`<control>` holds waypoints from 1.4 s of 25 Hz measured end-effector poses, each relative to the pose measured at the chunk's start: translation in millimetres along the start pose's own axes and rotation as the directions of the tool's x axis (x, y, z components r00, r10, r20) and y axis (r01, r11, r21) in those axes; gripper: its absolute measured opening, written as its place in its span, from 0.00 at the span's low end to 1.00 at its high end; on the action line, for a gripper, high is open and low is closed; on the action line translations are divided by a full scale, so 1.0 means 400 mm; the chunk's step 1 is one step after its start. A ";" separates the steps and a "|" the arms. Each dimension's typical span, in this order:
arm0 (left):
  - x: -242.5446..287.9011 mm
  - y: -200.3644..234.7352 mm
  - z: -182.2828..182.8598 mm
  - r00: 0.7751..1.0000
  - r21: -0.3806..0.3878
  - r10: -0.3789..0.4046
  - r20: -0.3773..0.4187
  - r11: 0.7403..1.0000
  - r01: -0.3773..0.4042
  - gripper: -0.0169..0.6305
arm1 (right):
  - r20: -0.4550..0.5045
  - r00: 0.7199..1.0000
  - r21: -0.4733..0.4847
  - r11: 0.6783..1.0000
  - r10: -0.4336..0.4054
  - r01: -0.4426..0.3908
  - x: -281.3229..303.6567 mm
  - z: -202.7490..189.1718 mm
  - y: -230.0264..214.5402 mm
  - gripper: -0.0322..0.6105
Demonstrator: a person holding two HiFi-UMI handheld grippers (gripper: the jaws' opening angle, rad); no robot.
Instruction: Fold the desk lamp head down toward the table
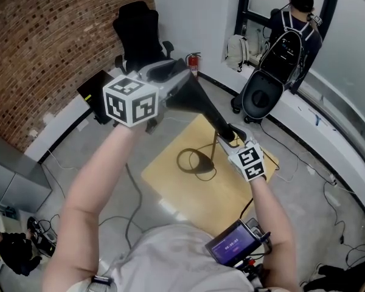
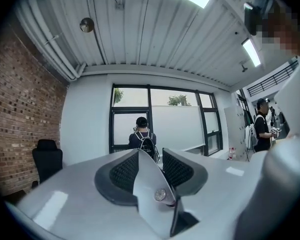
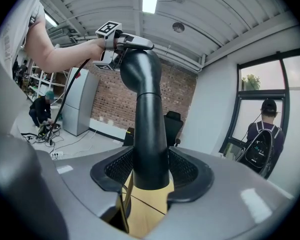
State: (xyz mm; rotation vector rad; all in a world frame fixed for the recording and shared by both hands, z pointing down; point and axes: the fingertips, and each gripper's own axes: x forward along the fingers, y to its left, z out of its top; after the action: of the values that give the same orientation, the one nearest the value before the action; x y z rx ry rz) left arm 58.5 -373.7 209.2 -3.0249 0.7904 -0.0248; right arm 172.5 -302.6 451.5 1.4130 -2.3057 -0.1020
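Note:
A black desk lamp stands on a small wooden table point(image 1: 188, 196), its ring-shaped base point(image 1: 194, 162) flat on the top. Its black arm point(image 1: 216, 117) rises steeply toward me. My right gripper point(image 1: 238, 143) is shut on the lower part of that arm point(image 3: 150, 134); in the right gripper view both pads point(image 3: 121, 168) press the tube. My left gripper point(image 1: 164, 76) is high up at the lamp's top end, above the bend. In the left gripper view a thin silvery edge of the lamp head point(image 2: 150, 194) sits between the pads point(image 2: 125, 174), held there point(image 2: 151, 169).
A black office chair point(image 1: 140, 35) stands by the brick wall point(image 1: 42, 41). A person with a backpack point(image 1: 289, 41) faces the window. A red fire extinguisher point(image 1: 193, 62) sits at the wall. Cables point(image 1: 310, 175) run over the floor around the table.

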 end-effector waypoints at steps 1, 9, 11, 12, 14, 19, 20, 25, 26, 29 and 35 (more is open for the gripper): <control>-0.002 0.000 0.001 1.000 -0.003 0.003 0.000 1.000 -0.003 0.26 | -0.003 1.000 -0.006 1.000 -0.003 0.003 -0.001 0.001 0.002 0.41; -0.020 0.000 -0.002 1.000 -0.008 0.023 0.020 1.000 -0.022 0.24 | 0.000 1.000 -0.019 0.999 -0.027 0.027 -0.001 0.004 0.012 0.41; -0.022 0.005 -0.004 0.999 -0.008 0.028 0.024 1.000 -0.028 0.24 | -0.004 1.000 -0.020 0.999 -0.031 0.031 -0.002 0.005 0.012 0.41; -0.022 0.010 -0.008 0.999 -0.009 0.034 0.022 0.999 -0.033 0.24 | -0.006 0.999 -0.024 0.999 -0.033 0.033 -0.003 0.005 0.009 0.41; -0.023 0.025 -0.021 0.999 -0.021 0.046 0.015 0.999 -0.046 0.24 | -0.012 0.999 -0.040 0.999 -0.037 0.037 -0.007 0.005 0.004 0.41; -0.036 0.048 -0.044 0.998 -0.054 0.067 0.017 0.996 -0.066 0.24 | -0.037 0.999 -0.080 0.996 -0.033 0.030 -0.016 0.007 0.000 0.41; -0.039 0.050 -0.044 0.998 -0.056 0.068 0.019 0.996 -0.067 0.24 | -0.043 0.999 -0.084 0.996 -0.031 0.028 -0.015 0.008 0.001 0.41; -0.047 0.056 -0.053 0.997 -0.054 0.073 0.024 0.996 -0.071 0.24 | -0.067 0.997 -0.102 0.995 -0.030 0.023 -0.011 0.006 0.004 0.40; -0.047 0.056 -0.055 0.997 -0.055 0.074 0.025 0.996 -0.073 0.24 | -0.070 0.997 -0.105 0.994 -0.029 0.022 -0.012 0.005 0.004 0.40; -0.051 0.056 -0.059 0.996 -0.060 0.081 0.028 0.995 -0.079 0.24 | -0.076 0.997 -0.114 0.993 -0.025 0.016 -0.016 0.005 0.002 0.40; -0.071 0.048 -0.061 0.996 -0.065 0.087 0.036 0.994 -0.085 0.24 | -0.085 0.996 -0.131 0.991 -0.003 -0.008 -0.023 0.004 0.016 0.40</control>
State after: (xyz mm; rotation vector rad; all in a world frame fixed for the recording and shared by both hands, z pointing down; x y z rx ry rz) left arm 23.7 -376.8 232.9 -3.0362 0.9353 0.0609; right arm 170.1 -291.9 448.7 1.3228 -2.1894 -0.1853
